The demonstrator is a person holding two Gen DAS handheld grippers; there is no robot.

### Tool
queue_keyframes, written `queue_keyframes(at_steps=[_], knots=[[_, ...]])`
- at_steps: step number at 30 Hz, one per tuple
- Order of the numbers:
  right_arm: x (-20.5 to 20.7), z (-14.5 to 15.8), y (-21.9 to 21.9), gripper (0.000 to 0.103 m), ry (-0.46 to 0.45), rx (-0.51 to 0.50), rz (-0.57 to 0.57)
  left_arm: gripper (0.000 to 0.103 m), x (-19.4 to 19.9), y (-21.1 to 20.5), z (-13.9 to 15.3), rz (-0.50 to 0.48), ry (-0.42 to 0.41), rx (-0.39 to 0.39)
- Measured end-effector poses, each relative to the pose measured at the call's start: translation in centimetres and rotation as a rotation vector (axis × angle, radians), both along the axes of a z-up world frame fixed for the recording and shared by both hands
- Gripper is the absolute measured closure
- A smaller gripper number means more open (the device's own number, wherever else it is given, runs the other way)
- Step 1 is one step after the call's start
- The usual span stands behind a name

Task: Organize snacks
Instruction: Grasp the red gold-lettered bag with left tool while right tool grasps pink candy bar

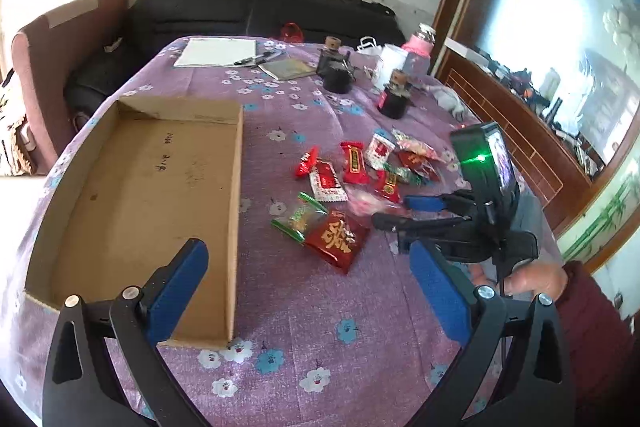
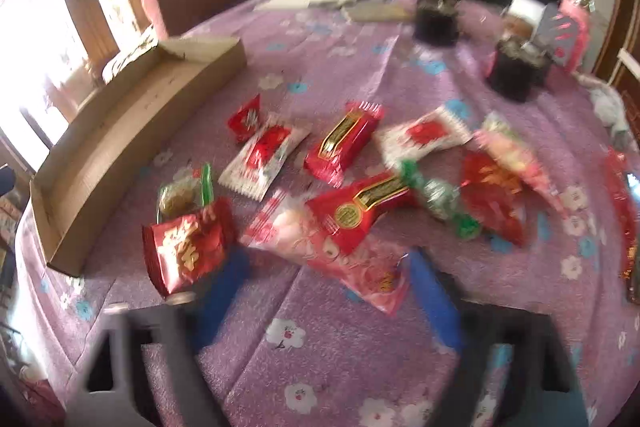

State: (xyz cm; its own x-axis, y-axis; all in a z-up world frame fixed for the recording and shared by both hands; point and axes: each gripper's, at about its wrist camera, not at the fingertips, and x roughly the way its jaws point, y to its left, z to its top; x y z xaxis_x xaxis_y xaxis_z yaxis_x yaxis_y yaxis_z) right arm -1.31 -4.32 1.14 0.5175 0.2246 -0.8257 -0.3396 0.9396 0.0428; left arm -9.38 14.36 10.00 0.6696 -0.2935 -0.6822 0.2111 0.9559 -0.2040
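A shallow cardboard box (image 1: 140, 187) lies on the purple flowered tablecloth (image 1: 304, 307), left of several wrapped snacks (image 1: 360, 171). It holds nothing. My left gripper (image 1: 308, 279) is open and empty, hovering by the box's near right corner. My right gripper (image 1: 394, 213) shows in the left wrist view reaching into the snacks from the right. In the blurred right wrist view it (image 2: 324, 287) is open, its blue fingers either side of a pink snack packet (image 2: 352, 263), with a red packet with gold writing (image 2: 188, 247) at the left finger. The box also shows there (image 2: 132, 131).
At the far side of the table stand two dark jars (image 1: 394, 97), a white notepad (image 1: 218, 51) with pens, a small book (image 1: 286, 68), a white cup and a pink bottle (image 1: 420, 43). A black sofa (image 1: 248, 13) lies behind. A wooden cabinet (image 1: 520, 131) stands to the right.
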Motion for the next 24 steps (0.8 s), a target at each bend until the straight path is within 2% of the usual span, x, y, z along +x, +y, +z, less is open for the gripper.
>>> queue_keyframes(at_steps=[2, 5, 8, 10, 13, 17, 18, 19, 20, 21, 22, 23, 24], knots=[[-0.4, 0.1, -0.7, 0.08, 0.012, 0.012, -0.017, 0.002, 0.4, -0.5, -0.3, -0.015, 0.011, -0.012], [-1.4, 0.4, -2.3, 0.084, 0.053, 0.07, -0.047, 0.002, 1.1, -1.5, -0.7, -0.032, 0.027, -0.022], [-2.5, 0.4, -3.3, 0.087, 0.077, 0.029, -0.081, 0.002, 2.1, -3.3, -1.4, -0.06, 0.045, 0.0], [-3.1, 0.1, -4.2, 0.096, 0.101, 0.014, -0.104, 0.002, 3.0, -4.7, -2.3, -0.077, 0.073, 0.033], [-4.4, 0.1, -6.4, 0.095, 0.106, 0.019, -0.147, 0.008, 4.0, -6.4, -3.6, -0.097, 0.103, 0.078], [-6.2, 0.5, -8.2, 0.089, 0.066, -0.019, -0.177, 0.008, 5.8, -7.3, -5.1, -0.08, 0.118, 0.127], [-6.7, 0.8, -8.4, 0.086, 0.05, -0.016, -0.176, 0.008, 6.1, -7.3, -5.5, -0.073, 0.125, 0.13], [-7.2, 1.1, -8.5, 0.076, 0.037, -0.003, -0.172, 0.009, 6.6, -7.2, -6.0, -0.066, 0.142, 0.129], [-7.8, 1.5, -8.7, 0.068, 0.018, 0.028, -0.167, 0.025, 6.9, -7.2, -6.7, -0.073, 0.169, 0.121], [-7.8, 1.6, -8.7, 0.067, 0.008, 0.044, -0.162, 0.039, 7.2, -7.2, -7.4, -0.092, 0.206, 0.119], [-8.1, 1.9, -8.6, 0.067, -0.008, 0.065, -0.15, 0.062, 7.2, -7.4, -7.9, -0.101, 0.233, 0.134], [-8.3, 2.3, -8.4, 0.067, -0.025, 0.085, -0.126, 0.067, 7.0, -7.4, -8.0, -0.107, 0.233, 0.143], [-8.0, 2.4, -7.9, 0.066, -0.032, 0.088, -0.108, 0.067, 6.8, -7.4, -7.8, -0.116, 0.223, 0.143]])
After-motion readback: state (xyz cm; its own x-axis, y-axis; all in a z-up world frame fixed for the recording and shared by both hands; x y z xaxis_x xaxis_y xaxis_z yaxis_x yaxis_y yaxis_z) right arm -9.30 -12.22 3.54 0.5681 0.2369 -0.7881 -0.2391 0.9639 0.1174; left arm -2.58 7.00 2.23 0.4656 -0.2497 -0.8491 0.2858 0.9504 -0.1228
